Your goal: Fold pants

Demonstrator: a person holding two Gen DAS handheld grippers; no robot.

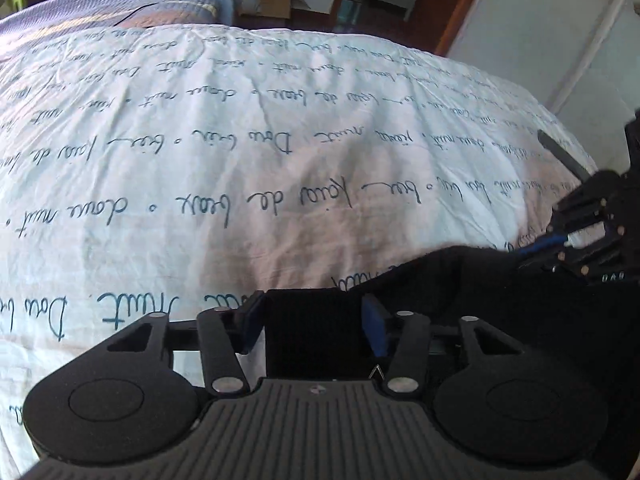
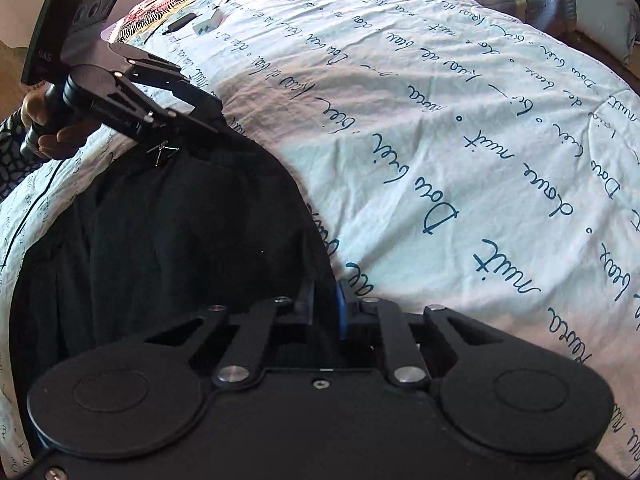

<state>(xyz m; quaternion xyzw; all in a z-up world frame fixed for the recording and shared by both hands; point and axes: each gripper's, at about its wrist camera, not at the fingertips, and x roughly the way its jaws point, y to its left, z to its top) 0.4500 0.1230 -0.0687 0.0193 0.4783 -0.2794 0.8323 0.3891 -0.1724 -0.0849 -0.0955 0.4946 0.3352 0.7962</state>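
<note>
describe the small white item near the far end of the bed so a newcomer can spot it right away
Start from the white duvet printed with blue handwriting, then look in the right wrist view toward its far upper-left part, near the zebra-striped fabric. The small white boxy item lies there beside a slim black object. It is the only solid white block; what it is can't be told.

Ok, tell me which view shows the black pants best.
The right wrist view: most of the black pants spread on the bedspread, both tongs gripping an edge. The left wrist view shows only a dark strip of them at the bottom right.
</note>
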